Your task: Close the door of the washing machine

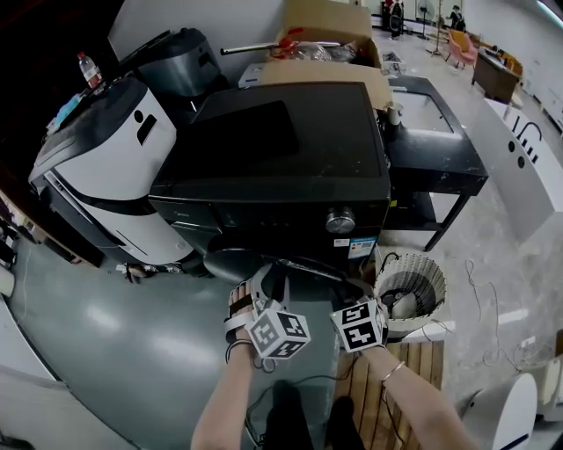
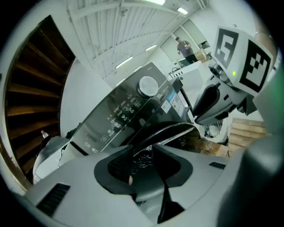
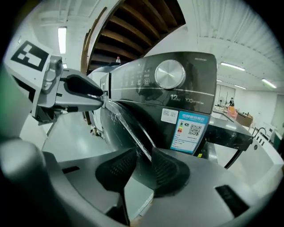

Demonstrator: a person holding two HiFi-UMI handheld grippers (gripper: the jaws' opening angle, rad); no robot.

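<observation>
The dark front-loading washing machine (image 1: pixel 281 141) stands ahead with its round door (image 1: pixel 236 262) swung open toward me. My left gripper (image 1: pixel 266 279) and right gripper (image 1: pixel 356 288) sit side by side at the door's near edge. In the left gripper view the door's rim (image 2: pixel 171 131) runs between the pads of my left gripper (image 2: pixel 146 162), which is shut on it; the right gripper (image 2: pixel 199 117) shows beside it. In the right gripper view my right gripper (image 3: pixel 143 162) is shut on the door's rim (image 3: pixel 122 126), with the left gripper (image 3: pixel 98 99) at the left and the control knob (image 3: pixel 169 74) above.
A white and black appliance (image 1: pixel 114 167) stands left of the washer. A white woven basket (image 1: pixel 413 283) sits at the washer's right foot, with a wooden pallet (image 1: pixel 400 373) under my right arm. A black sink table (image 1: pixel 440 145) is at the right, a cardboard box (image 1: pixel 325 22) behind.
</observation>
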